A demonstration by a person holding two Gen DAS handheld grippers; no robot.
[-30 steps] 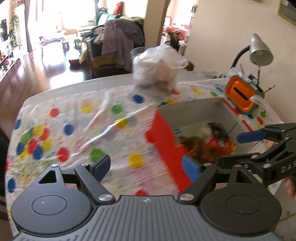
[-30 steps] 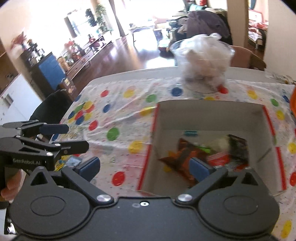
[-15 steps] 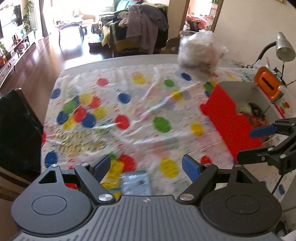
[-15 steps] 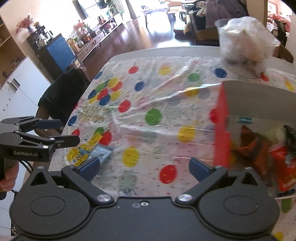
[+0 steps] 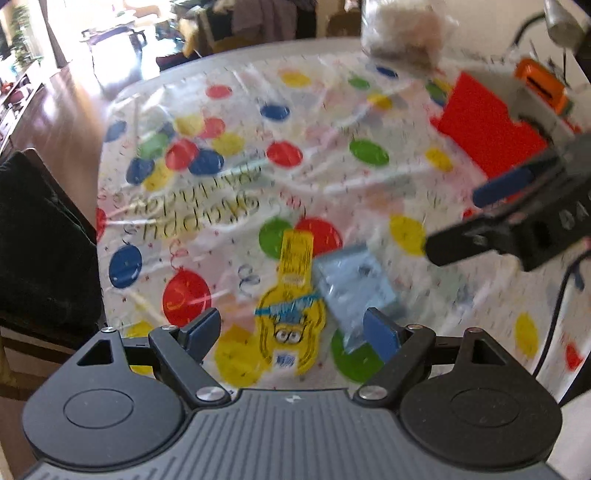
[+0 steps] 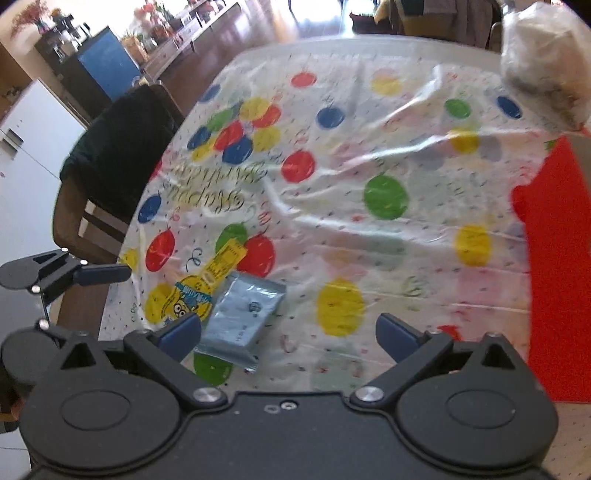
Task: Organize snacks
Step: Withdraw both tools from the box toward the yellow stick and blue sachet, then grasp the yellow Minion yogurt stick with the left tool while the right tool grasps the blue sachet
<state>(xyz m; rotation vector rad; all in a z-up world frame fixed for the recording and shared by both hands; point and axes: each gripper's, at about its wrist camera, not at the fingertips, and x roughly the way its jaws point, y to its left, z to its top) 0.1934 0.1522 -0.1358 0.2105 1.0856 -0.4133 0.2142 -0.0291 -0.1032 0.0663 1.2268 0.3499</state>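
A yellow minion-shaped snack packet [image 5: 291,295] [image 6: 201,286] and a light blue snack packet [image 5: 354,288] [image 6: 242,317] lie side by side on the polka-dot tablecloth near its front left edge. My left gripper [image 5: 291,332] is open and empty, just above and in front of both packets. My right gripper [image 6: 288,332] is open and empty, with the blue packet beside its left finger. The red-sided snack box [image 5: 484,125] [image 6: 557,258] stands to the right. The right gripper also shows in the left wrist view [image 5: 509,214], and the left gripper in the right wrist view [image 6: 66,271].
A clear plastic bag of food [image 5: 402,33] [image 6: 543,62] stands at the table's far side. An orange device [image 5: 543,85] and a desk lamp [image 5: 565,22] are at the far right. A dark chair [image 5: 40,236] [image 6: 118,151] stands at the left edge.
Both grippers have swung left, away from the box, and come down toward the two packets at the front left. Both stay open.
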